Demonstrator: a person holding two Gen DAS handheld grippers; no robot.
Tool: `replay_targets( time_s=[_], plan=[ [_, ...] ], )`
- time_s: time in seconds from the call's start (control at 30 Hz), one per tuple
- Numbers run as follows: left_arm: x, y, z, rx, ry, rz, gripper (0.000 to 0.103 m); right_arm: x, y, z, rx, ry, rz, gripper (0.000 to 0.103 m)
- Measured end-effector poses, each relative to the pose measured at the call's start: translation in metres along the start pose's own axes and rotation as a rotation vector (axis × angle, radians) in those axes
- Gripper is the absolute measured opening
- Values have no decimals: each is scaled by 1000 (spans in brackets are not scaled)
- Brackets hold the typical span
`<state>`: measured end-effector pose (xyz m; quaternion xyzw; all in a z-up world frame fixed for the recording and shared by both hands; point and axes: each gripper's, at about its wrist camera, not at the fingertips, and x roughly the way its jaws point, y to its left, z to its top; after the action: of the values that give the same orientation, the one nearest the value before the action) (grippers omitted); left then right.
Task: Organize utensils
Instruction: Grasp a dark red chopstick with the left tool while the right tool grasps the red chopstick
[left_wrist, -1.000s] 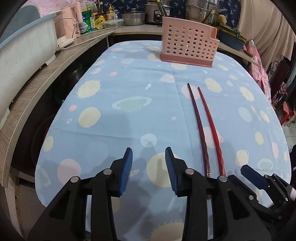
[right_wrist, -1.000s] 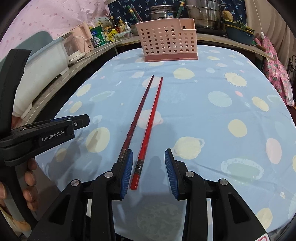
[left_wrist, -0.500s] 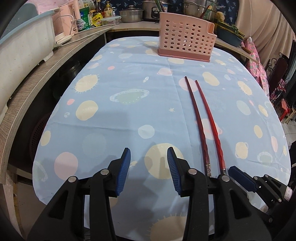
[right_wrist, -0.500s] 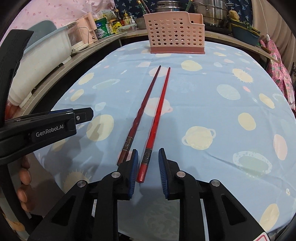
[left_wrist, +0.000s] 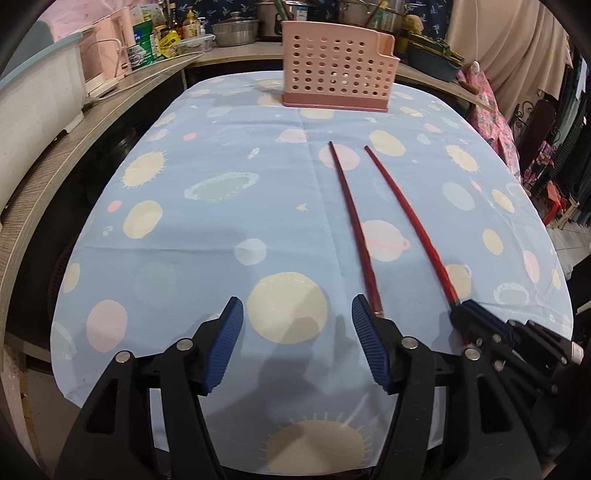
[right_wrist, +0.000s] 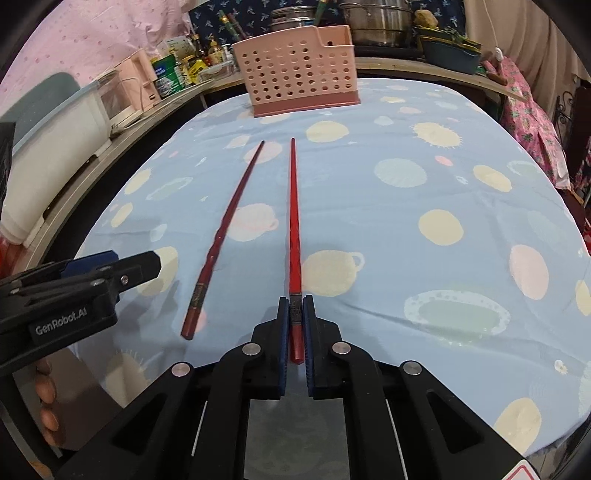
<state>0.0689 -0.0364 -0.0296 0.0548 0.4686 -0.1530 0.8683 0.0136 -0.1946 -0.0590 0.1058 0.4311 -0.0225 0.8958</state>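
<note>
Chopsticks, two of them, are what has to be put away, and both lie lengthwise on the blue planet-print tabletop (left_wrist: 207, 236), tips toward the pink perforated holder (right_wrist: 299, 70) at its far end.

On the left, the left tool (left_wrist: 297, 345) hangs over bare cloth with its blue pads spread; its jaws have just been widening and nothing sits between them. Just to the right of its right pad lies the darker chopstick (right_wrist: 225, 229), untouched, its butt end near the tabletop's front edge. It is well placed for that tool to take next, by sliding sideways until the stick is centred before squeezing.

Further right, the right tool (right_wrist: 295, 328) has just been closing and now pinches the butt end of the brighter red chopstick (right_wrist: 293, 206) between pressed-together pads.

Such a grip at the very end gives a long lever, so the tip will likely droop or swing. Lift slowly, keep the stick in line with the fingers, and raise the tip clear of the holder's rim before lowering it into a compartment. The holder looks light and could tip or slide if nudged.
</note>
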Motion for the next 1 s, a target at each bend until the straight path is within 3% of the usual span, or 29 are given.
replay_targets(
  time_s=[0.2,0.67,0.77,0.83,0.93,1.0],
  plan=[
    [7,-17,-4,33,16,-23,60,-4,-18,-1,44,-6,-11,7],
    [21,-26,-9,43,51,-30,59,-4,-18,-2,41,-6,-5,7],
    [21,-25,-9,40,46,-25,47,-4,-18,-1,41,-6,-6,7],
    [20,-26,-9,45,42,-24,26,-4,-18,-1,40,-5,-6,7],
    [19,-24,-8,36,46,-30,11,-4,-18,-2,38,-5,-6,7],
    [20,-23,-8,31,52,-43,7,-4,-17,-2,36,-4,-7,7]
  ],
)
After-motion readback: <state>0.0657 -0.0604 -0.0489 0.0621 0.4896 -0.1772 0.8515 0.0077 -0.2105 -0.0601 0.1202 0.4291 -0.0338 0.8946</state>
